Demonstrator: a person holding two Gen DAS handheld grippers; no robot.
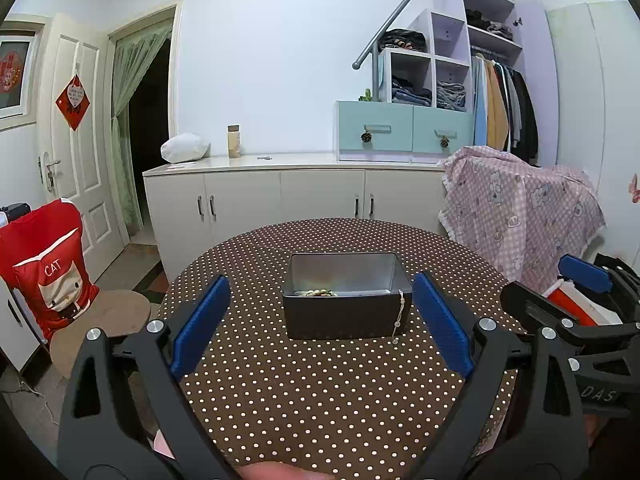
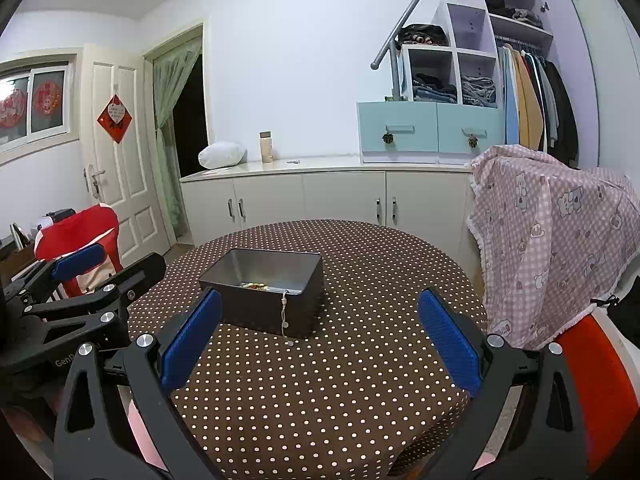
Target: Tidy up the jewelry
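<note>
The left hand-held gripper [image 1: 320, 324] hovers over the near part of the round worktop [image 1: 320, 400], its blue-padded fingers [image 1: 200, 324] spread wide and holding nothing. The right hand-held gripper [image 2: 320, 340] hovers beside it over the same polka-dot cloth, its jaws likewise spread wide and empty; its black frame shows at the right edge of the left wrist view, apart from the left one.

An open dark tin box [image 1: 347, 304] stands on the worktop ahead of both grippers, near the middle of the cloth. In the left wrist view it sits between the two blue pads but further off, touched by neither. Inside it lies a small heap of beaded jewelry [image 1: 320, 292] against the near wall. A pale thin chain [image 2: 285, 316] hangs over the near rim at the box's right front corner and runs down the outside wall, its end resting on the cloth.

Behind the worktop stands a white cabinet [image 1: 280, 196], and a pink checked blanket [image 1: 520, 216] is draped to the right.
</note>
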